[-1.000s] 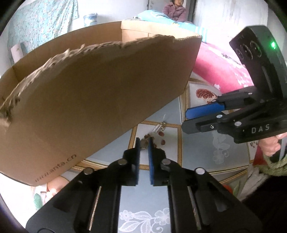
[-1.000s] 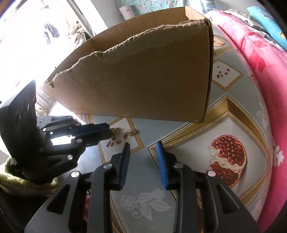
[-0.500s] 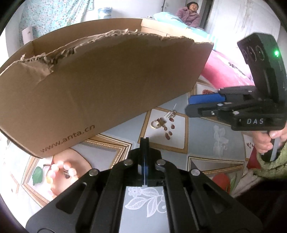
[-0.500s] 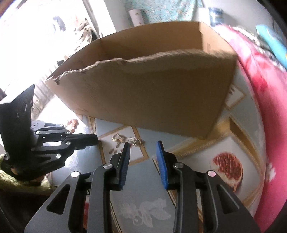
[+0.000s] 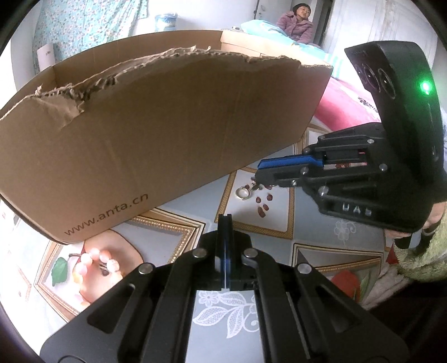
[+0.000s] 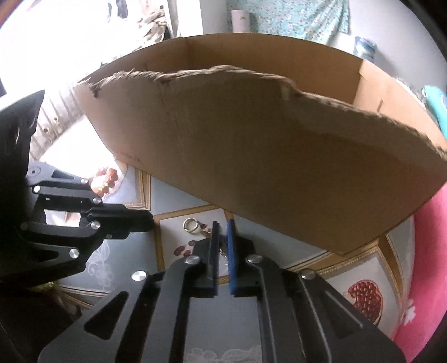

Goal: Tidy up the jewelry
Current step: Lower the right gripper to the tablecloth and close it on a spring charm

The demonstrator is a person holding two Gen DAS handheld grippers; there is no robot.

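A small silver chain piece (image 6: pixel 223 250) lies on the patterned tablecloth (image 6: pixel 223 321) in front of a torn cardboard box (image 6: pixel 279 153). My right gripper (image 6: pixel 223 223) is down over it, jaws closing with the chain piece between the pads. In the left wrist view the right gripper (image 5: pixel 256 174) has the chain piece (image 5: pixel 254 187) at its tips. A gold ring (image 6: pixel 190 224) (image 5: pixel 242 193) lies just left of it. My left gripper (image 5: pixel 225 216) is shut and empty, short of the ring; its tip (image 6: pixel 151 220) shows from the left.
The box (image 5: pixel 167 125) stands close behind the jewelry. A bracelet of pale and orange beads (image 5: pixel 95 262) lies at the left by the box's corner. A pink blanket (image 6: pixel 427 265) borders the right side. A person (image 5: pixel 297 22) sits far back.
The left gripper's narrow gap has shut. The right gripper has slid left over the chain piece and its jaws have narrowed around it. The ring and bracelet lie as before.
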